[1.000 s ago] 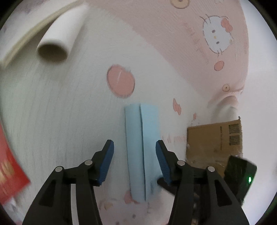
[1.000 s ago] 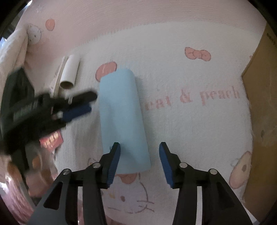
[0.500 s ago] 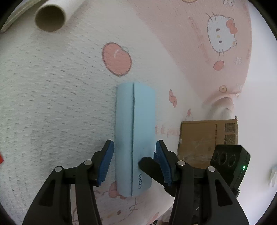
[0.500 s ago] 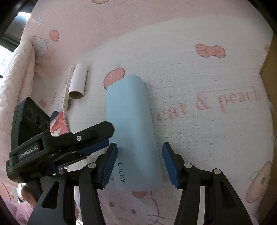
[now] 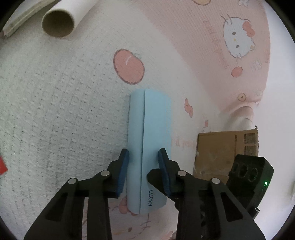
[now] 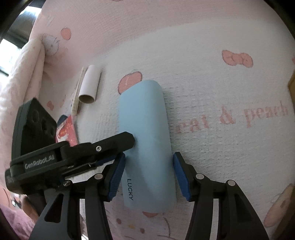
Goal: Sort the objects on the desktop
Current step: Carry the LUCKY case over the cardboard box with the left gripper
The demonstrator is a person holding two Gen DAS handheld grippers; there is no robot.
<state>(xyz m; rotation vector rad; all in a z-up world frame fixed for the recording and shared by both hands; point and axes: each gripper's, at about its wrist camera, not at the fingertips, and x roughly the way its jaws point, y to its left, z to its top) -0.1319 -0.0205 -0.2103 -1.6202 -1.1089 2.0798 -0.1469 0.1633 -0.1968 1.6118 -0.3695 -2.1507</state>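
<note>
The blue LUCKY case [image 5: 147, 147] lies on the patterned cloth [image 5: 55, 110], below the peach print [image 5: 128, 66]. The left gripper [image 5: 143, 157] fingers pinch its sides; the right gripper [image 6: 149, 166] fingers straddle it, spread. Clamp squarely before lifting, so the rounded shell does not slip.

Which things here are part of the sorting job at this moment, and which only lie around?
In the job now:
- blue case marked LUCKY
- left gripper, closed on the case
- right gripper, open around the case

Lying about:
- cardboard tube
- red packet
- cardboard box
- wooden stick beside the tube
- patterned cloth underneath
</note>
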